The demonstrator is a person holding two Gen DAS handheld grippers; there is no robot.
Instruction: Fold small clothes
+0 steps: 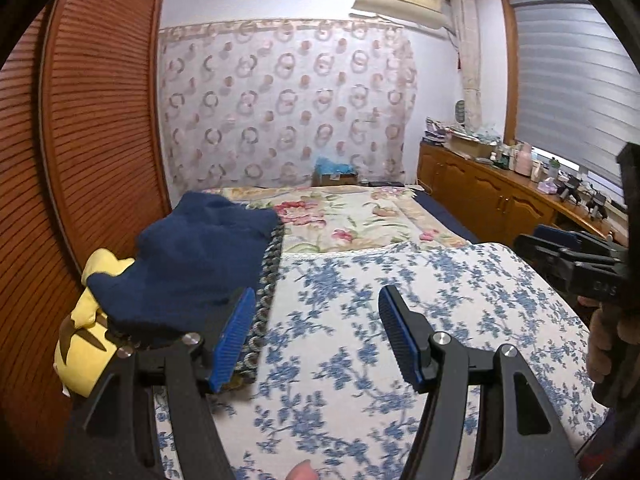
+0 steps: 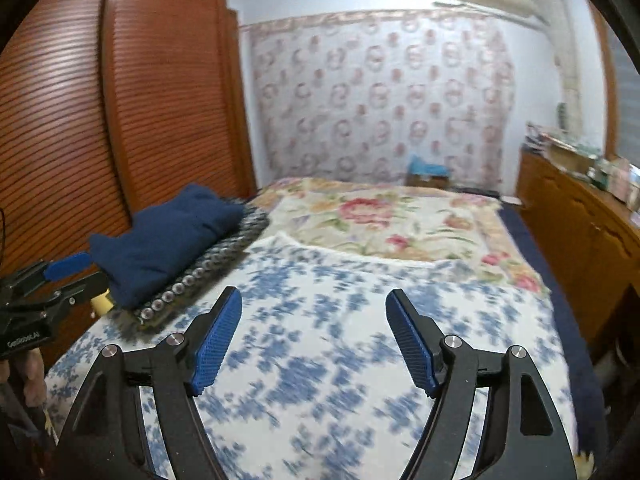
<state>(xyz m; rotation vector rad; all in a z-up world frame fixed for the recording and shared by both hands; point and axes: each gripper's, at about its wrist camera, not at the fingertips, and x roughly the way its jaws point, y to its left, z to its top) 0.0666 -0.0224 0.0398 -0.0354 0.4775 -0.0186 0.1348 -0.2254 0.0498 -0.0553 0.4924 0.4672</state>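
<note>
A dark blue garment [image 1: 192, 256] lies bunched at the bed's left edge, on top of a patterned knit piece [image 1: 264, 300] and a yellow garment [image 1: 84, 344]. It also shows in the right wrist view [image 2: 168, 240]. My left gripper [image 1: 316, 300] is open and empty, above the blue-flowered sheet [image 1: 400, 320], its left finger next to the knit piece. My right gripper [image 2: 314, 304] is open and empty over the same sheet [image 2: 340, 360]. The right gripper appears at the right edge of the left wrist view [image 1: 560, 248]; the left gripper appears at the left edge of the right wrist view [image 2: 52, 276].
A wooden louvred wardrobe [image 1: 92, 120] stands close along the bed's left side. A red-flowered cover [image 1: 360, 216] lies on the far half of the bed. A wooden cabinet [image 1: 488, 196] with clutter runs along the right wall under the window.
</note>
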